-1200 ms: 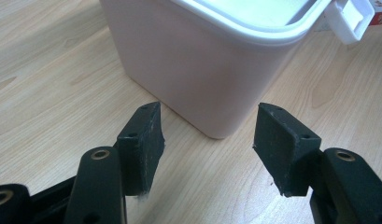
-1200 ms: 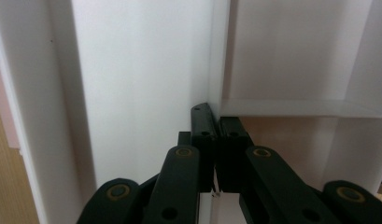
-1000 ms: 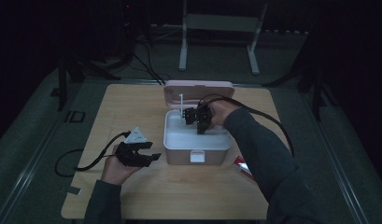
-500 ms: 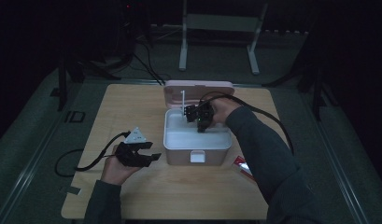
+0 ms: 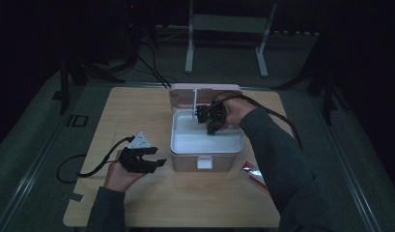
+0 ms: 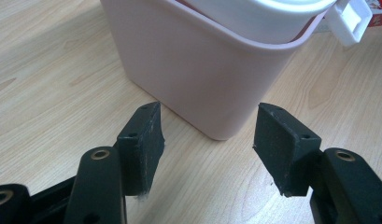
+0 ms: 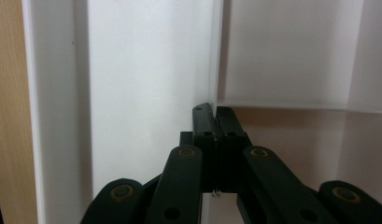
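Note:
A pink box [image 5: 185, 162] stands mid-table with a white inner tray [image 5: 204, 142] and its lid [image 5: 204, 90] folded back. A thin white upright handle [image 5: 194, 99] rises from the tray's far side. My right gripper [image 5: 201, 114] reaches into the tray and is shut on that handle. In the right gripper view its jaws [image 7: 215, 116] are pressed together, with the white piece edge-on [image 7: 216, 56] in line with them. My left gripper [image 5: 155, 161] rests open on the table left of the box. Its pads [image 6: 146, 140] point at the box's pink corner [image 6: 202, 79] without touching it.
A red packet [image 5: 251, 172] lies on the wooden table [image 5: 137, 111] right of the box's front. The box's white latch [image 5: 204, 163] hangs at its front. A metal stand [image 5: 224, 29] is on the floor behind the table.
My right gripper has risen slightly inside the tray, still shut. My left gripper has stayed where it was.

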The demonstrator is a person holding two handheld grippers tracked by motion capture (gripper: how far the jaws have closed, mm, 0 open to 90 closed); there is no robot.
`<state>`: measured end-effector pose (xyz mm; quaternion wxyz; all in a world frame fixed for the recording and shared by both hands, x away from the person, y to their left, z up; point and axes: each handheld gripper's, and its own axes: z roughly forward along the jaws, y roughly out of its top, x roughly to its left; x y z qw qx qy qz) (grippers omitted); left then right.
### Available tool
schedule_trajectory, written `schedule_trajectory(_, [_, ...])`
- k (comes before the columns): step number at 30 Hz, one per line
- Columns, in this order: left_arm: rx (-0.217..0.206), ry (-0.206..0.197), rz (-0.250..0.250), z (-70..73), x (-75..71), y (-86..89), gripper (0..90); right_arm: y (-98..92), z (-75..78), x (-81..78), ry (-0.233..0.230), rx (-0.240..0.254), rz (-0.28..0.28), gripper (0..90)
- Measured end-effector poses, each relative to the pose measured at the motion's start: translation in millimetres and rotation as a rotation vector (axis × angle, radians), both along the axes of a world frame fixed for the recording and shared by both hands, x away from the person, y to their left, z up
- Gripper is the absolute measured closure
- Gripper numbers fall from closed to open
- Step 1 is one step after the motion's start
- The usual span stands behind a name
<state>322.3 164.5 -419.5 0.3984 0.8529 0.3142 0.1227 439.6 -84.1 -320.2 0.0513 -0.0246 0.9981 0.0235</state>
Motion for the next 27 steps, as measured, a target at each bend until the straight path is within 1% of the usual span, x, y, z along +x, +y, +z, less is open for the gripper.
schedule_trajectory(3, [-0.001,-0.001,-0.001,0.2,-0.2,0.2,41.7,-5.6,4.2,-3.4,0.018,0.026,0.001,89.8])
schedule_trajectory(6, [-0.004,0.001,0.002,0.6,-0.5,0.8,41.7,-13.7,7.2,-7.9,0.054,0.042,0.011,89.8])
schedule_trajectory(10, [-0.005,0.005,0.002,0.1,-0.4,1.2,41.6,-28.5,8.8,-10.5,0.058,0.037,0.008,89.8])
schedule_trajectory(12, [-0.006,0.005,0.001,-0.1,-0.4,1.2,41.6,-38.0,9.9,-11.5,0.069,0.037,-0.010,89.8])
schedule_trajectory(15, [-0.007,0.003,-0.001,0.1,-0.6,1.4,41.4,-56.3,11.5,-13.5,0.078,0.042,-0.027,89.7])
schedule_trajectory(18, [-0.007,0.001,-0.006,0.0,-0.7,1.5,41.2,-73.6,12.7,-14.5,0.073,0.032,-0.054,89.8])
schedule_trajectory(19, [-0.009,0.002,-0.007,-0.2,-0.9,1.4,41.0,-80.1,12.9,-14.2,0.073,0.036,-0.058,89.8])
schedule_trajectory(23, [-0.009,0.004,-0.010,-0.6,-0.7,0.8,41.0,-107.8,14.9,-13.5,0.080,0.049,-0.103,89.7])
schedule_trajectory(27, [-0.009,0.003,-0.012,-0.7,-1.0,1.0,40.9,-132.8,16.1,-14.3,0.082,0.042,-0.145,89.8])
